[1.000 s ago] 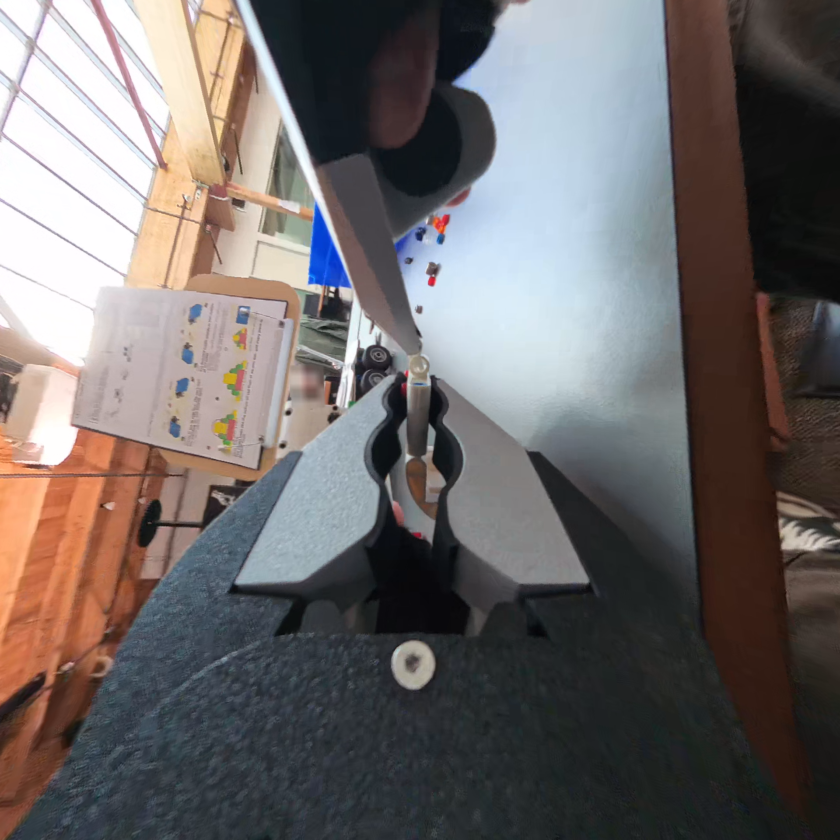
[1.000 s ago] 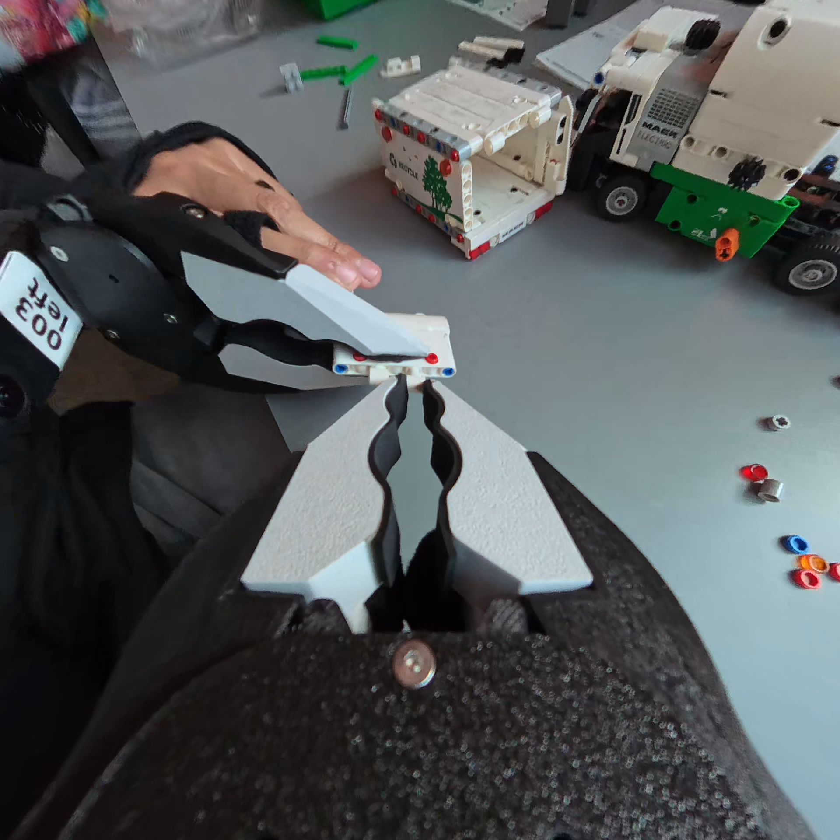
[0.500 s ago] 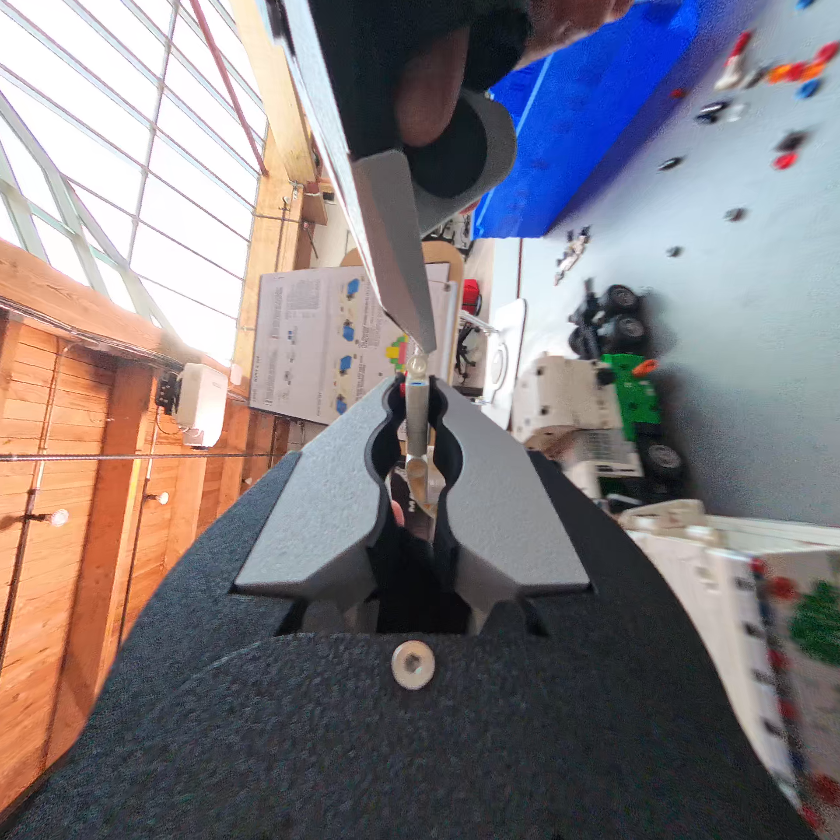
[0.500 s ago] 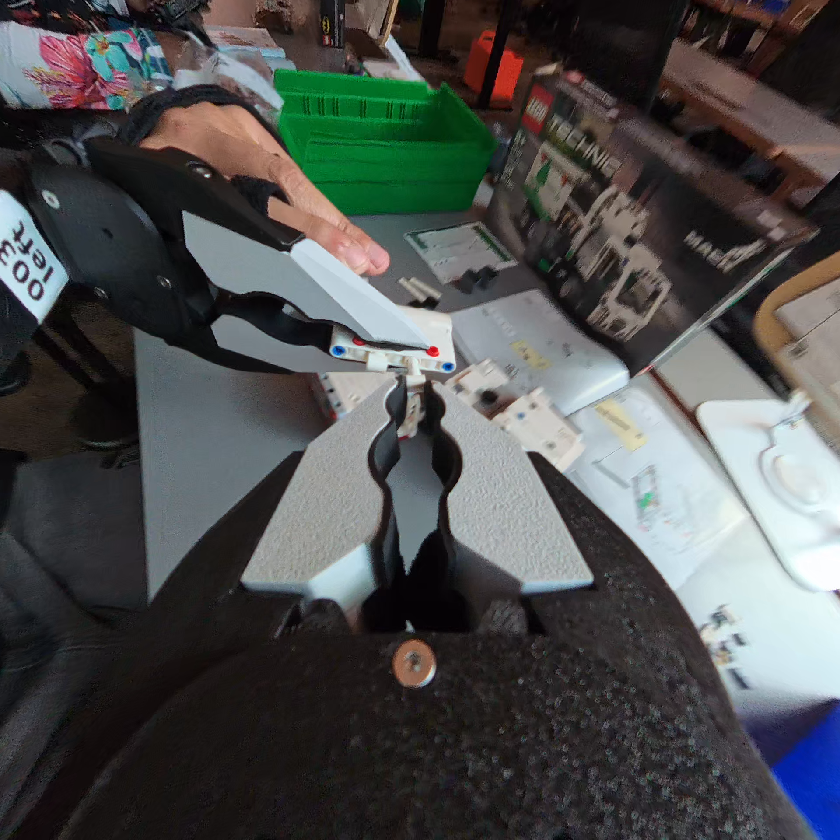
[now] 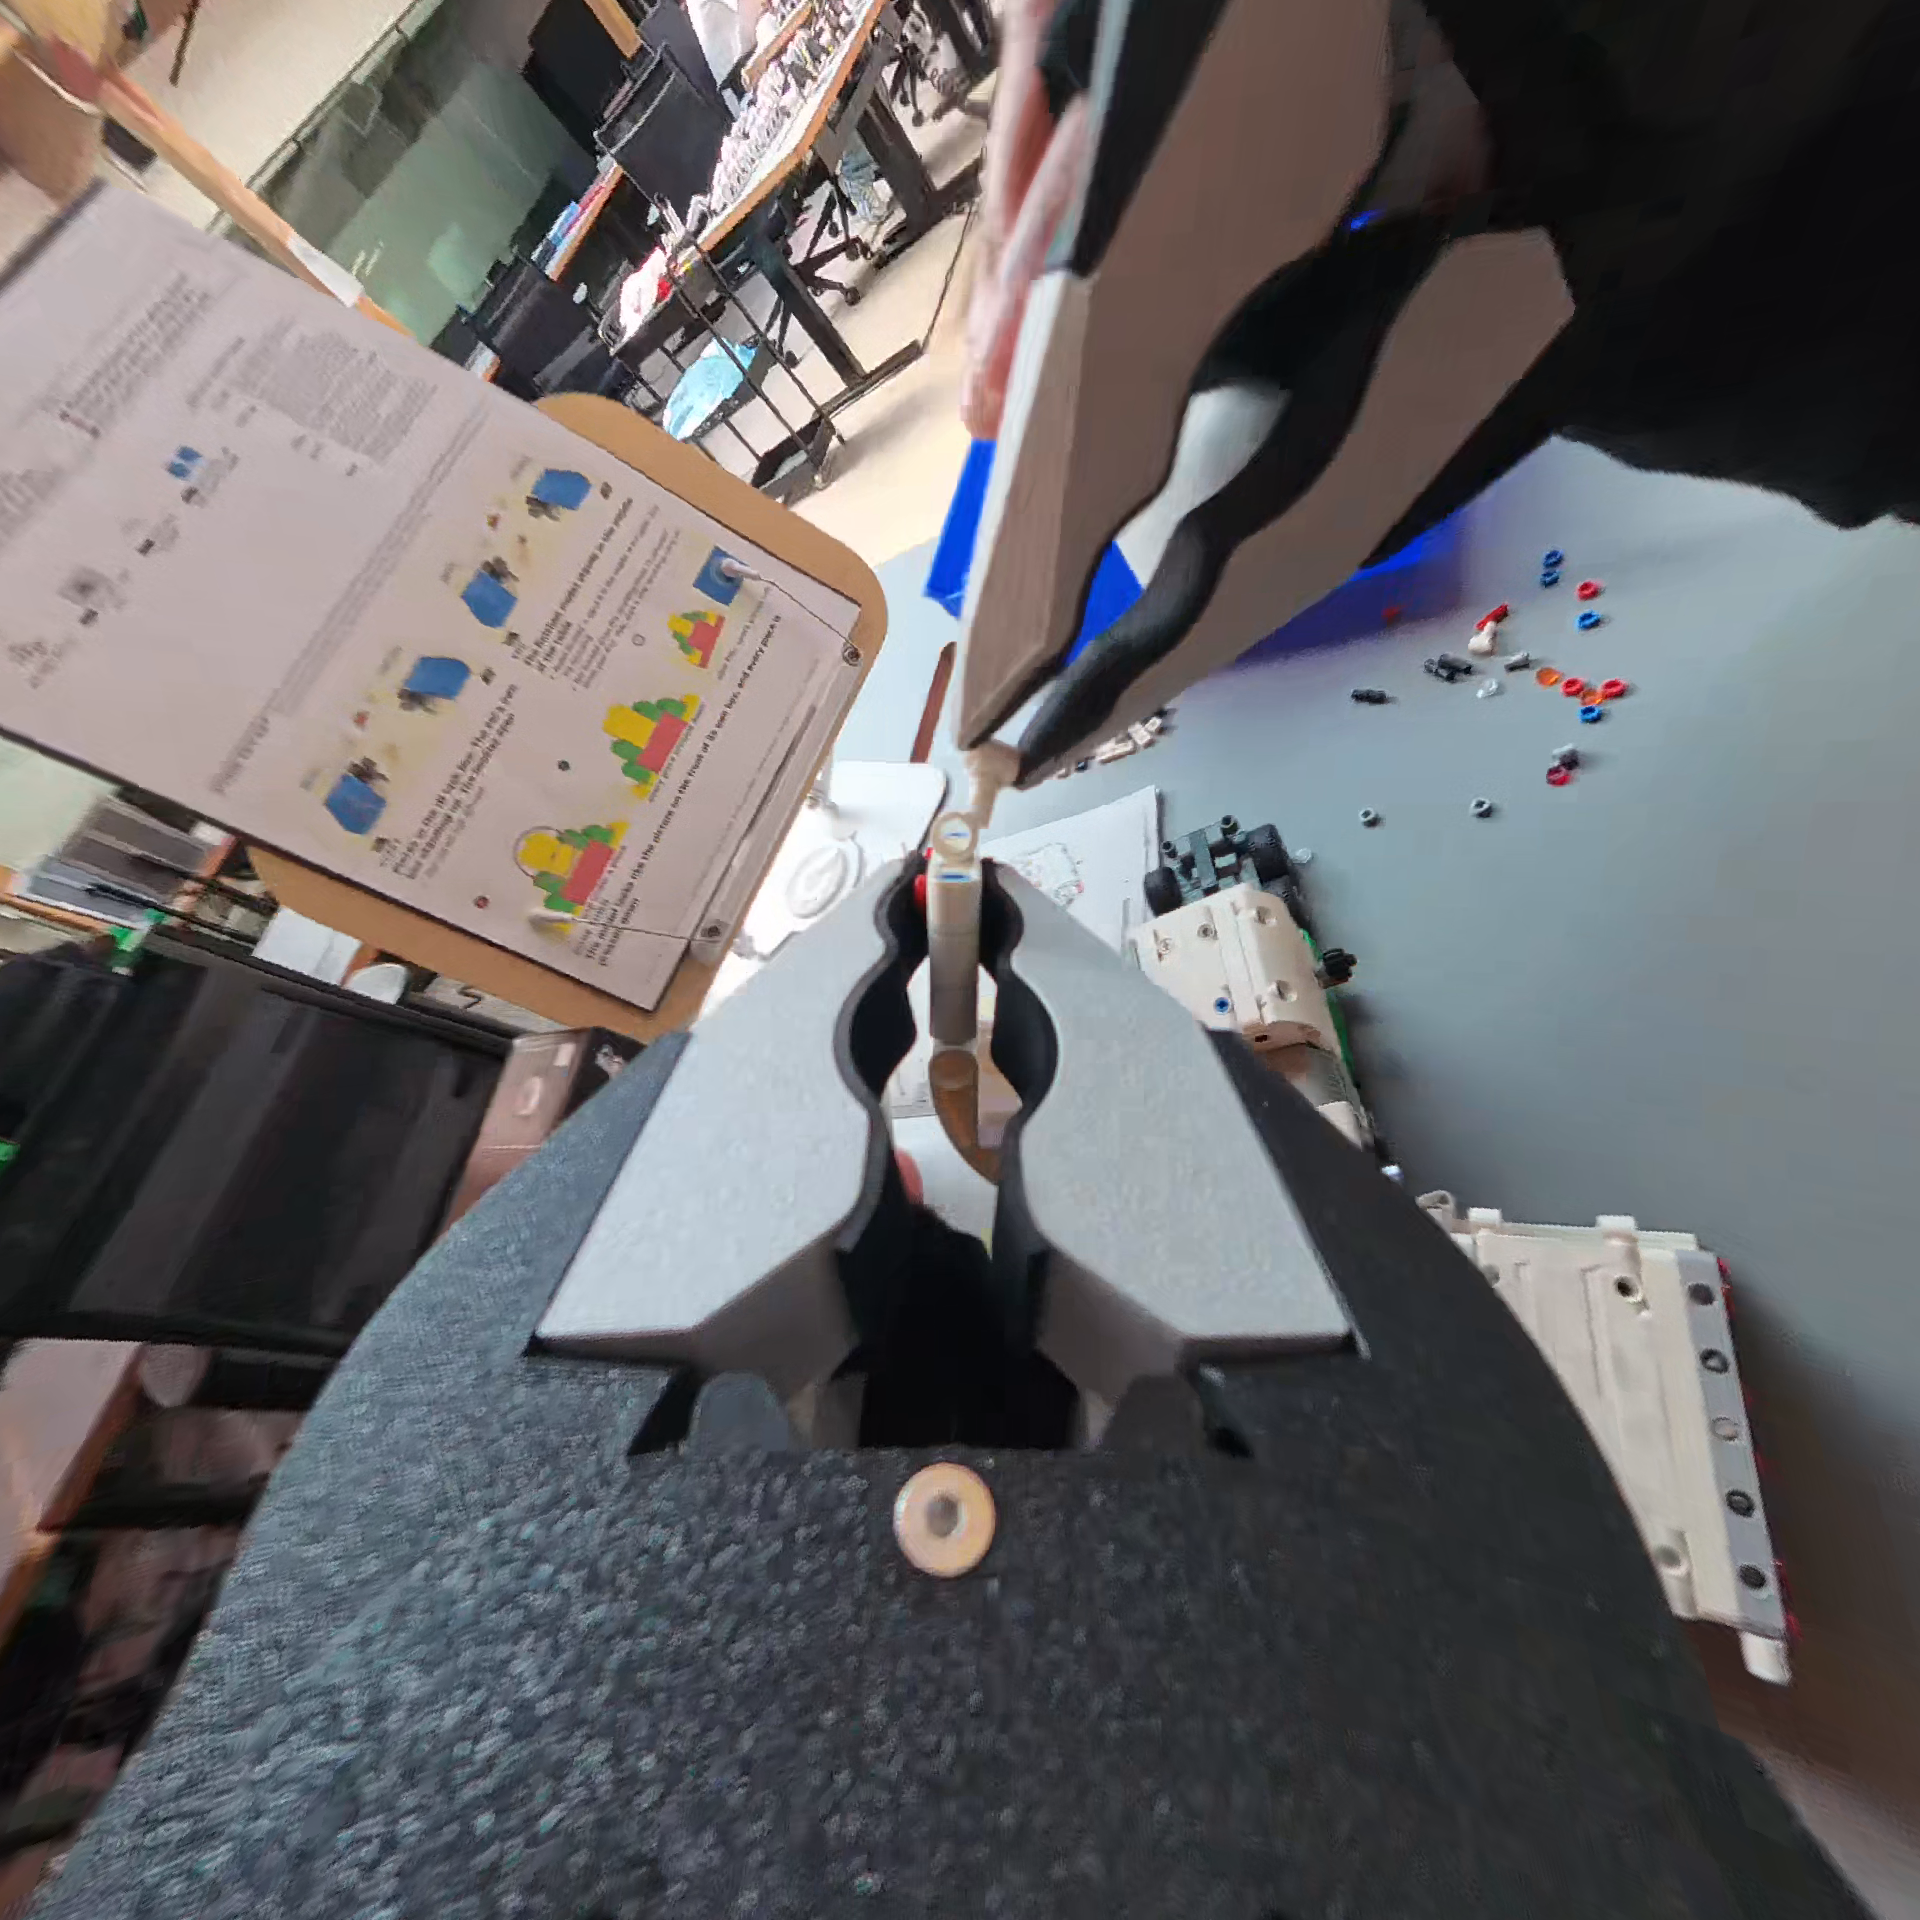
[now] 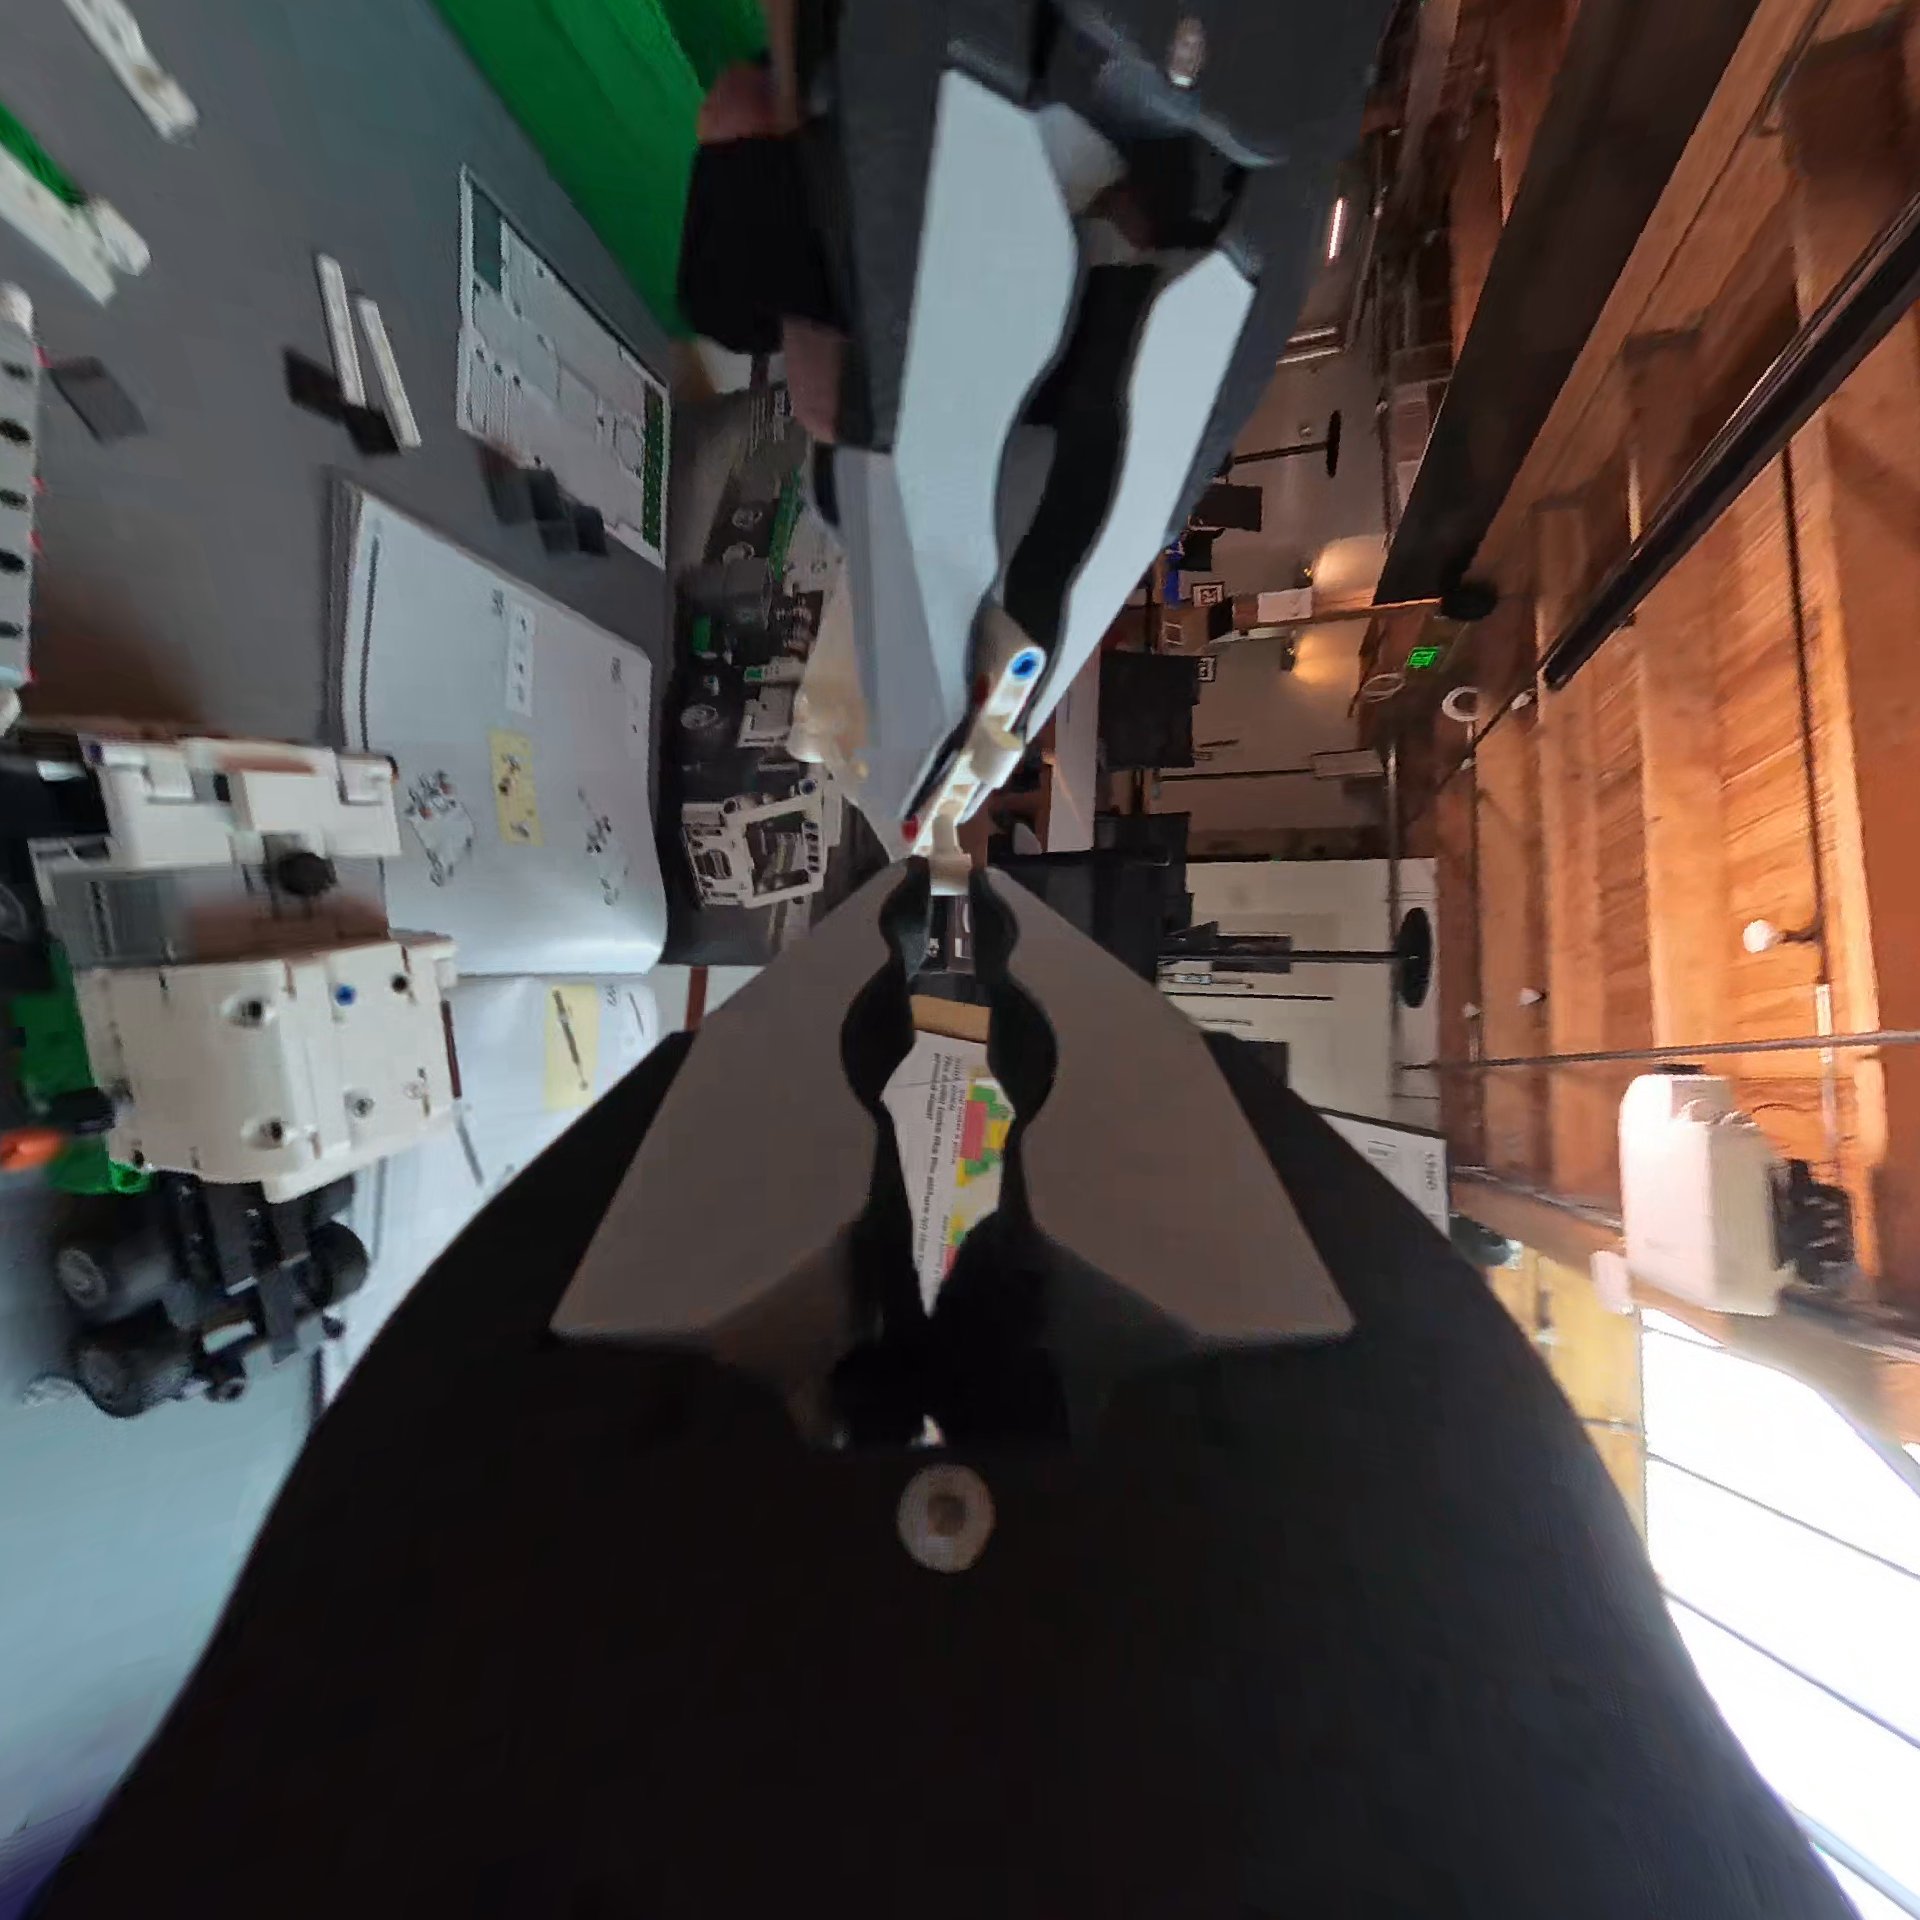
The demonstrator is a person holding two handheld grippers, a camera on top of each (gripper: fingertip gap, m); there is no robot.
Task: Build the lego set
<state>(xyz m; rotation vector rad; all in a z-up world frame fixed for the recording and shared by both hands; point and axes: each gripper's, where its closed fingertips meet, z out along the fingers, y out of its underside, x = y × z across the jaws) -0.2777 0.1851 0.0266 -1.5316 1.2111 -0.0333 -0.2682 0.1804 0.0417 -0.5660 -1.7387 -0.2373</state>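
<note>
My left gripper (image 5: 954, 894) is shut on a flat white lego panel (image 5: 952, 956), seen edge-on between its fingers and held in the air. My right gripper (image 6: 943, 883) is shut on a small white connector (image 6: 945, 864) that sits at the end of that panel (image 6: 1000, 717). In the left wrist view the right gripper (image 5: 1003, 764) comes in from the upper right and pinches the connector (image 5: 981, 781) just above the panel's tip. In the right wrist view the left gripper (image 6: 1003, 686) reaches down from the top with the panel in it. The two grippers meet tip to tip.
The white and green lego truck (image 5: 1242, 966) (image 6: 239, 1029) and a white box body (image 5: 1621, 1382) stand on the grey table (image 5: 1662, 987). Small loose coloured pieces (image 5: 1558, 675) lie farther off. A clipboard with an instruction sheet (image 5: 416, 623), an open manual (image 6: 499, 748) and a green bin (image 6: 603, 125) are around.
My right gripper has closed on the small connector at the panel's edge. Both grippers have lifted and turned together in the air, so the background has swung round.
</note>
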